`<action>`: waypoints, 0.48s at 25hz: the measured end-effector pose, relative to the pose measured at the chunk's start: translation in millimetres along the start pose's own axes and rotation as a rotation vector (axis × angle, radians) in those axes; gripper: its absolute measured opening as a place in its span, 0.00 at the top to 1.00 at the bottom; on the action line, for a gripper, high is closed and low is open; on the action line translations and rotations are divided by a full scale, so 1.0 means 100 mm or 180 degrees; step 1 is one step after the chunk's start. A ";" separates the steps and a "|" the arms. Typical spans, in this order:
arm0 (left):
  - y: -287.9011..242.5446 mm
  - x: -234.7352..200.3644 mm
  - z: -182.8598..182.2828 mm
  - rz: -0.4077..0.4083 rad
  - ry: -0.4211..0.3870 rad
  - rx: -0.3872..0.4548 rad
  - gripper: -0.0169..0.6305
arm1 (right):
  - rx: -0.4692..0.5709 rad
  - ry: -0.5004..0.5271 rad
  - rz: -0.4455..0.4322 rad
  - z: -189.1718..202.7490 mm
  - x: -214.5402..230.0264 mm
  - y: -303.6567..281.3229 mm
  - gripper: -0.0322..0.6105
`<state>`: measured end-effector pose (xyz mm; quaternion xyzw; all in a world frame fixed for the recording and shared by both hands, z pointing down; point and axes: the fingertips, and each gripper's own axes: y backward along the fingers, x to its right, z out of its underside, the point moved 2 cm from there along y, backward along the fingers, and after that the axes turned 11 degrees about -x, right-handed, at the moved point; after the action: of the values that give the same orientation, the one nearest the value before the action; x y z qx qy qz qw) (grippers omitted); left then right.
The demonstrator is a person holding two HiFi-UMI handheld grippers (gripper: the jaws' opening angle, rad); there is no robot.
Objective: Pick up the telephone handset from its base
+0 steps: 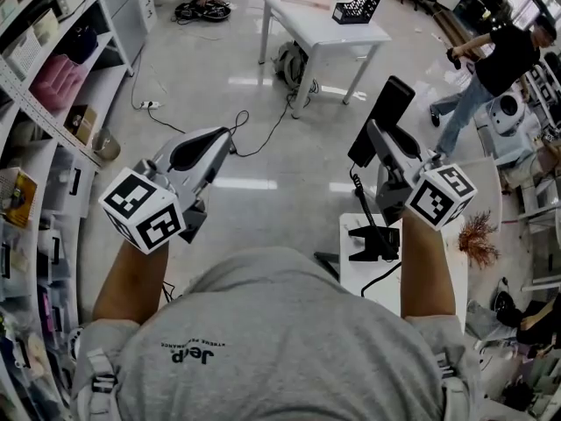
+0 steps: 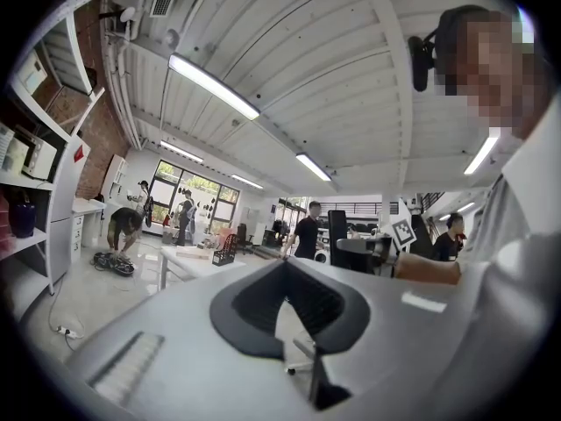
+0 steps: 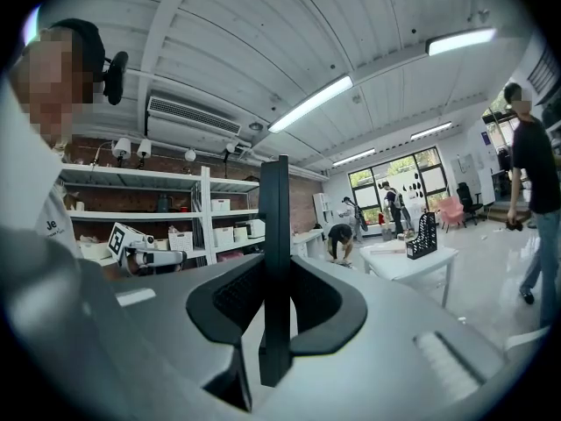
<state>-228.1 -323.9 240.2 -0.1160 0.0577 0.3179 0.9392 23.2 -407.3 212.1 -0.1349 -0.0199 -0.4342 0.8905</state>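
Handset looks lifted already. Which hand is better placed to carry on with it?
Right. The right gripper has its fingers closed on the handset, held clear of its base. The left gripper is empty, off to the left, away from both.

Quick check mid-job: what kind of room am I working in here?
Probably an open lab or workshop: stocked shelves, a white table and cables trailing over the glossy floor.

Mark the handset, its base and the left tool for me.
handset [image 1: 384, 119]: head view, middle of its black body
base [image 1: 375, 242]: head view, middle of the black stand
left tool [image 1: 230, 140]: head view, between its fingertips
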 end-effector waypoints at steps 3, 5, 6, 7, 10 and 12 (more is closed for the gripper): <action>0.00 0.00 -0.02 0.0009 -0.0006 0.0002 0.92 | -0.0013 0.0000 0.0019 -0.02 -0.01 0.00 0.83; 0.01 0.01 -0.03 0.0018 -0.0010 0.0002 0.92 | -0.0021 0.0014 0.0032 -0.03 -0.02 0.00 0.83; 0.02 0.01 -0.03 0.0022 -0.0013 0.0000 0.92 | -0.0027 0.0024 0.0042 -0.04 -0.03 0.01 0.83; 0.02 0.02 -0.04 0.0026 -0.0016 -0.0003 0.92 | -0.0032 0.0033 0.0050 -0.04 -0.03 0.01 0.83; 0.02 0.02 -0.02 0.0029 -0.0019 -0.0012 0.92 | -0.0025 0.0046 0.0040 -0.02 -0.02 0.01 0.83; 0.02 0.03 -0.02 0.0032 -0.0022 -0.0018 0.92 | -0.0014 0.0050 0.0025 0.00 -0.02 0.01 0.83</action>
<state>-227.3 -321.5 237.8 -0.1172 0.0541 0.3233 0.9375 22.9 -405.2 211.4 -0.1335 -0.0115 -0.4317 0.8920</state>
